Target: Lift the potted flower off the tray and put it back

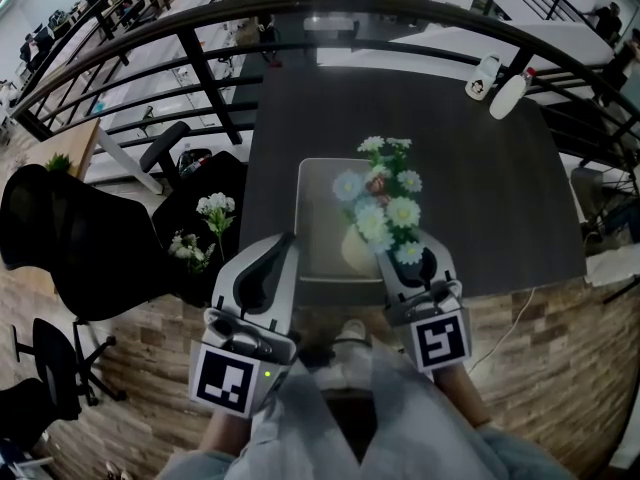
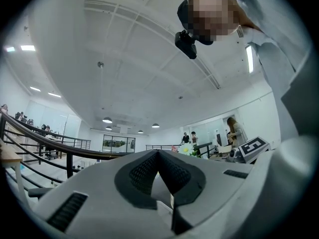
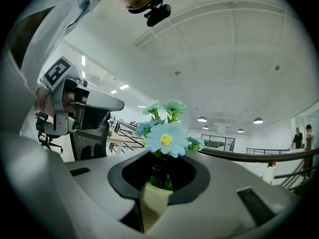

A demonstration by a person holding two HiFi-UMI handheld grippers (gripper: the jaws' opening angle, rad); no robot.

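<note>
Left gripper: grey two-jaw gripper (image 1: pixel 286 239) at 7 o'clock of the tray, off the table edge. Its dark pads meet at the tips with nothing between them. It takes no part in the hold.
Tray: pale grey rectangular tray with rounded corners (image 1: pixel 318 193), lying flat on the dark square table (image 1: pixel 480 188), close to the near edge. Its 9 to 12 o'clock half is bare.
Task item: potted flower, a small cream rounded pot (image 1: pixel 357 251) with a bunch of white and pale blue daisy-like artificial blooms (image 1: pixel 385 203) on green stems.
Item position: over the tray's 5 o'clock corner. The pot is upright and the blooms lean toward 12 o'clock.
Right gripper: matching grey gripper (image 1: pixel 416 256) at 5 o'clock of the tray, jaws narrowed onto the cream pot, whose rim shows wedged between the pads in the right gripper view.
Progress, done: the pot is gripped.
Progress, unclear: no view shows whether the base has cleared the tray floor.
Progress, left: judged to be completing the lift, then setting the pot back on the tray and letting go.
</note>
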